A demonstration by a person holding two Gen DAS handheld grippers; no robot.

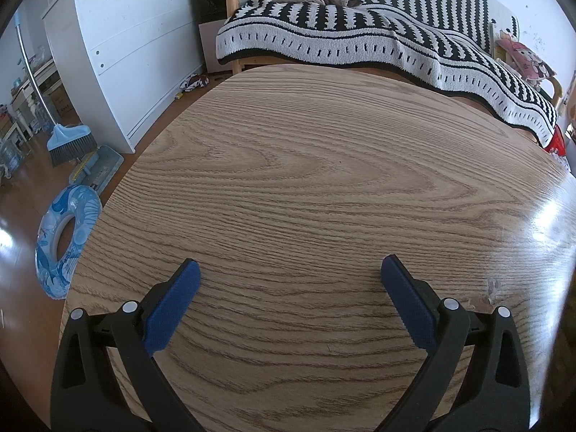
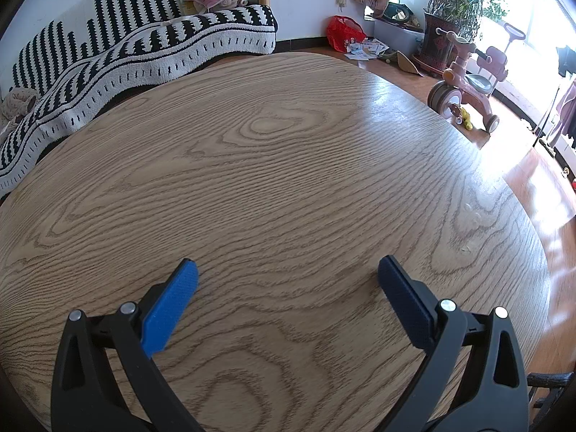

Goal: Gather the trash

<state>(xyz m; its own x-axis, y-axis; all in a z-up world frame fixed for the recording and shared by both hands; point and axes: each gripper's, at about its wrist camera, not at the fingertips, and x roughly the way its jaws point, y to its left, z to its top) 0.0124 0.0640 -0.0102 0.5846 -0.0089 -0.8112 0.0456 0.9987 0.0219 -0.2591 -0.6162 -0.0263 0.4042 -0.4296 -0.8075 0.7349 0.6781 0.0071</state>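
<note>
Hovering low over wooden bench (image 1: pixel 306 165), left gripper (image 1: pixel 289 275) and right gripper (image 2: pixel 288 275) both point toward far edge, jaws spread wide, nothing held between blue pads. No trash visible on bench in either view; bench top bare except faint smudges near right edge. Scene fits both trash already cleared and trash lying out of frame. Loose papers (image 2: pixel 363 50) and red bag (image 2: pixel 342 30) lie on floor beyond far right corner. Broom (image 1: pixel 70 144) and dustpan (image 1: pixel 99 165) rest on floor off left edge.
</note>
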